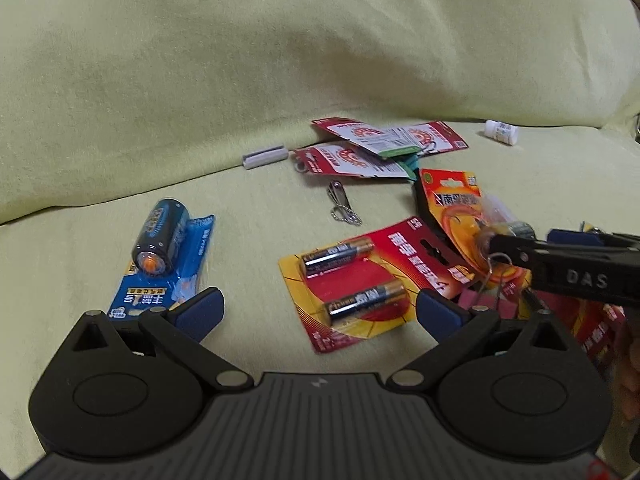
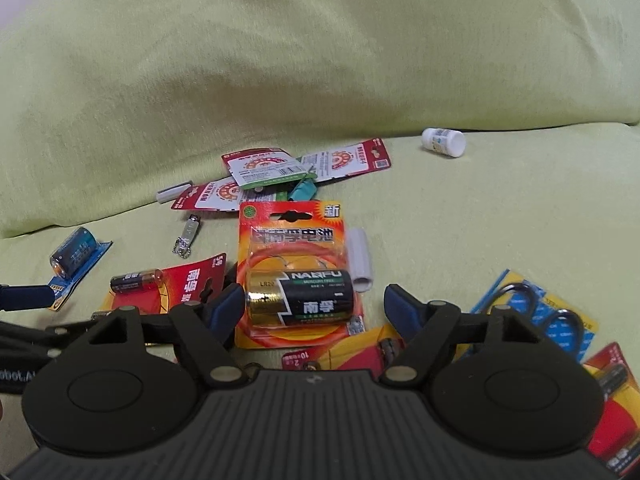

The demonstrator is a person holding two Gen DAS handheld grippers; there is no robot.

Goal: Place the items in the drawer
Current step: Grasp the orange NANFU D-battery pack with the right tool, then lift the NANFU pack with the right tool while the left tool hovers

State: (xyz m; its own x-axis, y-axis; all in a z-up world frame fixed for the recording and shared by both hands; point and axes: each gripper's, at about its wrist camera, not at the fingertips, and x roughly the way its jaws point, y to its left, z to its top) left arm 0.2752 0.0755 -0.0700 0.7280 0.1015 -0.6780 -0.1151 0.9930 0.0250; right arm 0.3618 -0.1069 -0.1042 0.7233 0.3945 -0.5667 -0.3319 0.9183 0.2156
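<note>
On the soft, yellow-green fabric couch seat (image 1: 100, 208) lay a scatter of small packaged goods beneath a plump back cushion (image 2: 280, 60). Nearest the right gripper (image 2: 314, 304), whose blue-padded jaws stood apart, lay an orange blister card (image 2: 292, 232) holding one fat black-and-gold cylindrical battery (image 2: 300, 298); the battery sat squarely between the jaws, the left pad nearly touching its gold end. Just beside the card lay a white ribbed tube (image 2: 360, 260). The left gripper (image 1: 320, 308) also had its jaws spread wide, with a glossy red-and-yellow card (image 1: 360, 280) carrying two slim batteries lying between them on the seat. Toward the seat's left edge rested a blue card (image 1: 160, 276) with one stout blue cell. Near the back edge lay two red-and-white cards (image 1: 380, 144), a metal nail clipper (image 1: 336, 194) on a bead chain, a small grey bar (image 1: 266, 156) and a white pill bottle (image 2: 444, 142) on its side.
</note>
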